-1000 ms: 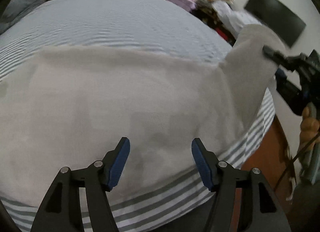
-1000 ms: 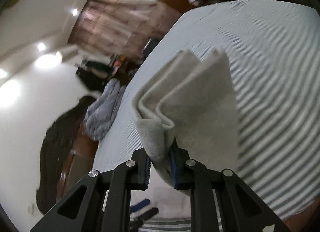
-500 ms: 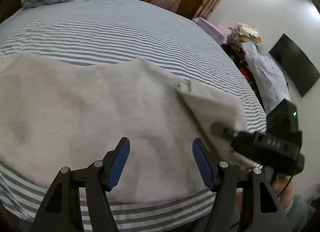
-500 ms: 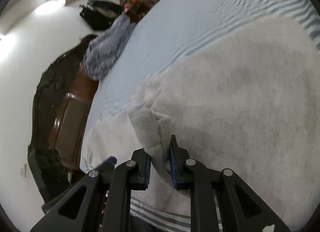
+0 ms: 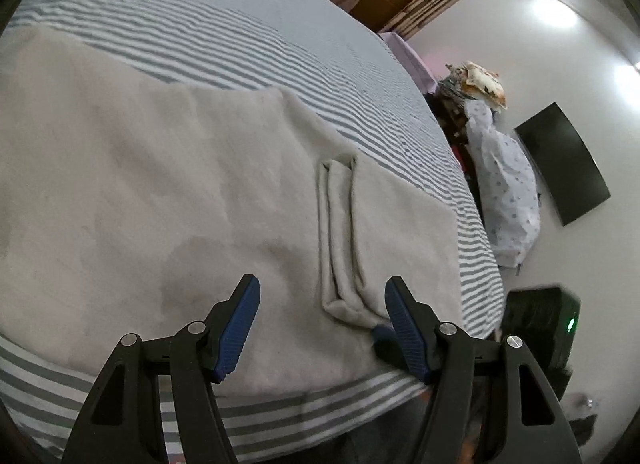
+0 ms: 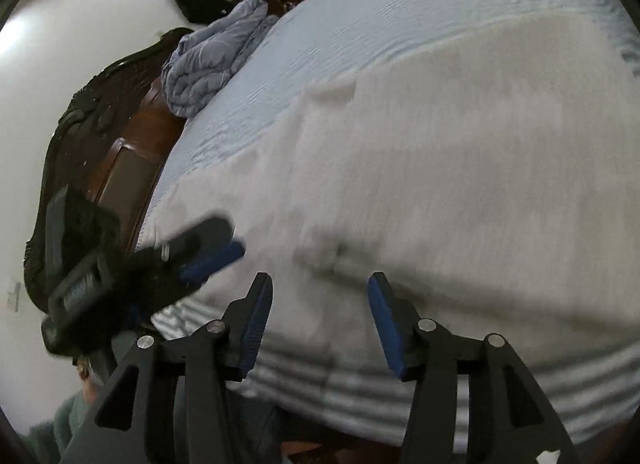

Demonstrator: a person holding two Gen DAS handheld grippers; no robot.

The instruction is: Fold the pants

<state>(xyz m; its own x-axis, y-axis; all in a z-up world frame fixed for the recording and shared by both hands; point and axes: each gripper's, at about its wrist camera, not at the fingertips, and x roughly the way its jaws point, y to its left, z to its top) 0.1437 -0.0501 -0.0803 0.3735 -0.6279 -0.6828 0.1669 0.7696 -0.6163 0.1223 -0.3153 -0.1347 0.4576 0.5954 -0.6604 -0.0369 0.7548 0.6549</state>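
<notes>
Both claws empty above soft grey pants

The right gripper (image 6: 320, 312), ribbed blue pads just parted, and the left gripper (image 5: 322, 320), jaws spread wide, grip nothing; the fleecy pants (image 5: 160, 192) lie flat, one end folded over, on the striped bedsheet (image 5: 224, 40).

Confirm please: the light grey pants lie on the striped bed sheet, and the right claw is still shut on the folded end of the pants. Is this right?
Not quite. The right claw is open; its jaws have just been opening and nothing is between them, as the right wrist view shows. The rest holds: the light grey pants lie on the striped bed sheet, folded end laid down.
</notes>
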